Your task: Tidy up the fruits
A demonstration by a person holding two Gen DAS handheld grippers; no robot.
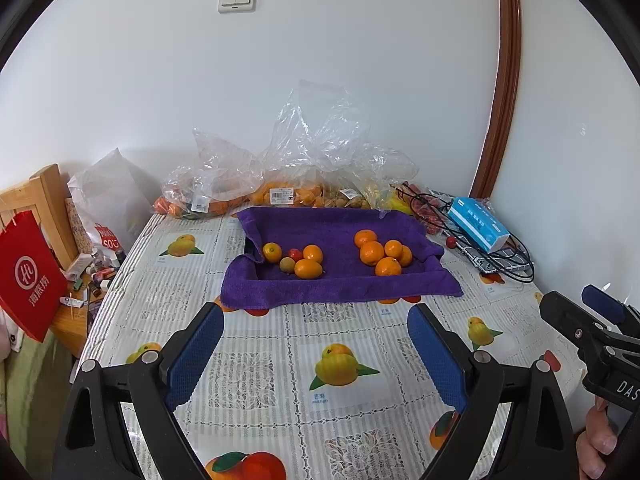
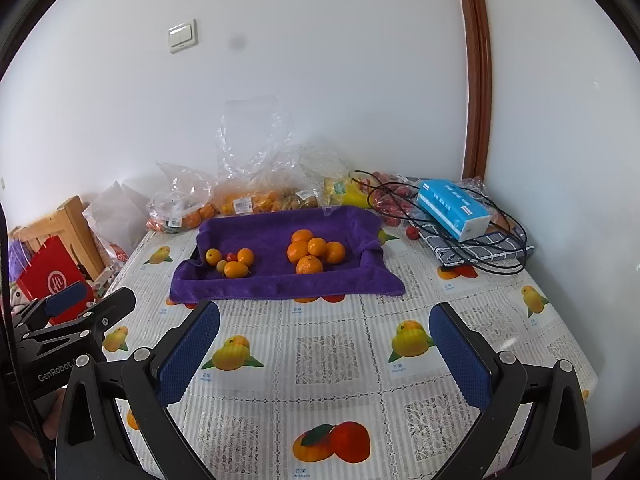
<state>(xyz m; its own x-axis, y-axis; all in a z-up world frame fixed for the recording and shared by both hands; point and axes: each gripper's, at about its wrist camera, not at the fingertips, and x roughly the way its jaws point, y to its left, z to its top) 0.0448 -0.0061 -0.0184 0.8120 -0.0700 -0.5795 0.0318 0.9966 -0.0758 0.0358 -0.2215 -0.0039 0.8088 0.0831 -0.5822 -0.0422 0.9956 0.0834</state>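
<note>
A tray lined with a purple towel (image 1: 320, 292) (image 2: 280, 286) stands at the far middle of the table. In its left half lie small fruits: orange kumquats (image 1: 308, 269) (image 2: 236, 269), a small red fruit (image 1: 296, 255) and a greenish one (image 1: 286, 265). In its right half lies a pile of several tangerines (image 1: 382, 254) (image 2: 314, 252). My left gripper (image 1: 316, 356) is open and empty, above the table in front of the tray. My right gripper (image 2: 324, 356) is open and empty, also short of the tray; it shows at the right edge of the left wrist view (image 1: 580, 312).
Clear plastic bags of fruit (image 1: 280, 192) (image 2: 256, 196) lie behind the tray against the wall. A blue tissue box (image 1: 478, 222) (image 2: 452, 208), black cables (image 2: 492, 256) and red fruits (image 2: 390, 200) lie at the back right. A red paper bag (image 1: 28, 276) hangs at the left by a wooden chair (image 1: 44, 196).
</note>
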